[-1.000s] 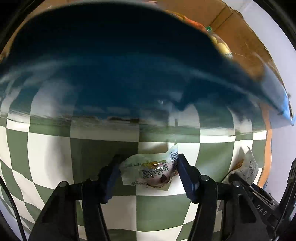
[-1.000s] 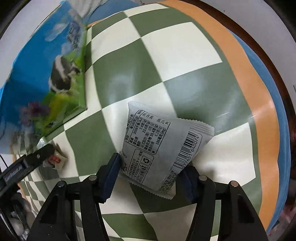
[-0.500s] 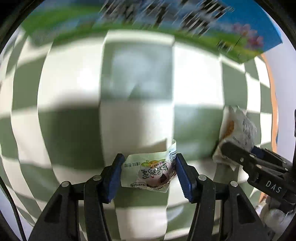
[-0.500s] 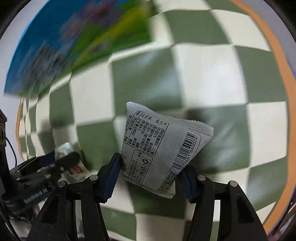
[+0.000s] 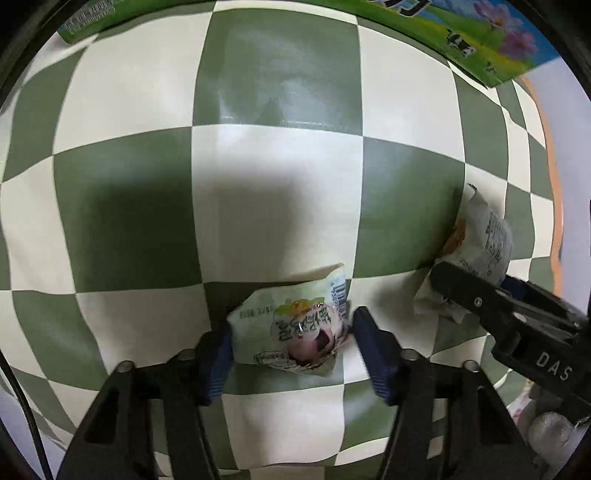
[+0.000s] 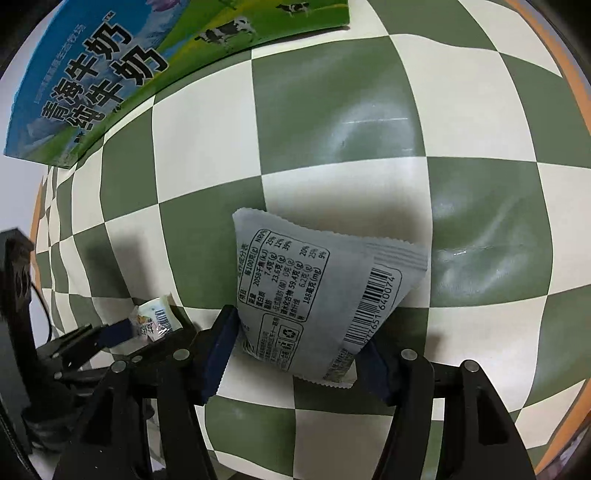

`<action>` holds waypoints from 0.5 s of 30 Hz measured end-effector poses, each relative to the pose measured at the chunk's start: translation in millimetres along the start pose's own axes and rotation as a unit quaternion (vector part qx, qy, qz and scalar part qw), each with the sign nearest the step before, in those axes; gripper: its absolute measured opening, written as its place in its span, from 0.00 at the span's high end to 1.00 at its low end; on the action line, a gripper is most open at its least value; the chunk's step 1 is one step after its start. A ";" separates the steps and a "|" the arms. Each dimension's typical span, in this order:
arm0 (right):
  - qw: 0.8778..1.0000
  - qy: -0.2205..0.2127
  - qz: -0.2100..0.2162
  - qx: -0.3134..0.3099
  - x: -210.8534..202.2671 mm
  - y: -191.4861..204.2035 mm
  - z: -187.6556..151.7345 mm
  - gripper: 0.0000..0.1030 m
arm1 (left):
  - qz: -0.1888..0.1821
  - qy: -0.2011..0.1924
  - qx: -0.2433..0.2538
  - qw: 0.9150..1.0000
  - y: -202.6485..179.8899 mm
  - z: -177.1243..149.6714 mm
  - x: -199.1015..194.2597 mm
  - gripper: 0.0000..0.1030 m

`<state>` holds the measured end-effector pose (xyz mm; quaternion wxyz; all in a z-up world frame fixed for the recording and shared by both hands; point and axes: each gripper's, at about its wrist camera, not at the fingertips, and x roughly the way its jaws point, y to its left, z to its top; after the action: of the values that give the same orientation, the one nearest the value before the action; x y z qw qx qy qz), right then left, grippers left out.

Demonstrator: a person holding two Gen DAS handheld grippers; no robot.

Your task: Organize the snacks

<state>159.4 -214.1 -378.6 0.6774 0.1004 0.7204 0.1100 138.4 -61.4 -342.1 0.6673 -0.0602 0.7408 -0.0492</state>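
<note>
My left gripper [image 5: 291, 334] is shut on a small pale green snack packet [image 5: 291, 328] and holds it over the green and white checkered cloth [image 5: 273, 166]. My right gripper [image 6: 297, 349] is shut on a larger grey snack packet [image 6: 321, 295] with a barcode and nutrition table facing me. The right gripper and its grey packet [image 5: 480, 236] show at the right of the left wrist view. The left gripper with the green packet [image 6: 155, 321] shows at the lower left of the right wrist view.
A blue and green milk carton box [image 6: 122, 62] with cows printed on it stands at the far side of the cloth; it also shows in the left wrist view [image 5: 480, 33]. An orange border [image 6: 569, 70] edges the cloth on the right.
Both grippers have pulled back and tilted down from the box, still holding their packets. The box has shrunk to the top edge of both views and more cloth shows.
</note>
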 end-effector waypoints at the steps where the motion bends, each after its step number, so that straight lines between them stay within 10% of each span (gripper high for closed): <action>1: 1.000 -0.003 -0.008 -0.008 0.3 2.1 -2.3 0.41 | 0.005 -0.002 0.004 1.000 -2.8 -2.9 -0.5 0.49; 15: 0.999 -0.033 0.026 -0.016 -19.9 21.7 -19.7 0.48 | -0.031 -0.029 -0.018 0.999 -11.6 -4.8 -34.4 0.69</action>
<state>140.9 -199.6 -352.1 0.6992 0.1120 0.6929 0.1358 137.5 -67.5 -306.1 0.6858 -0.0965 0.7193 -0.0552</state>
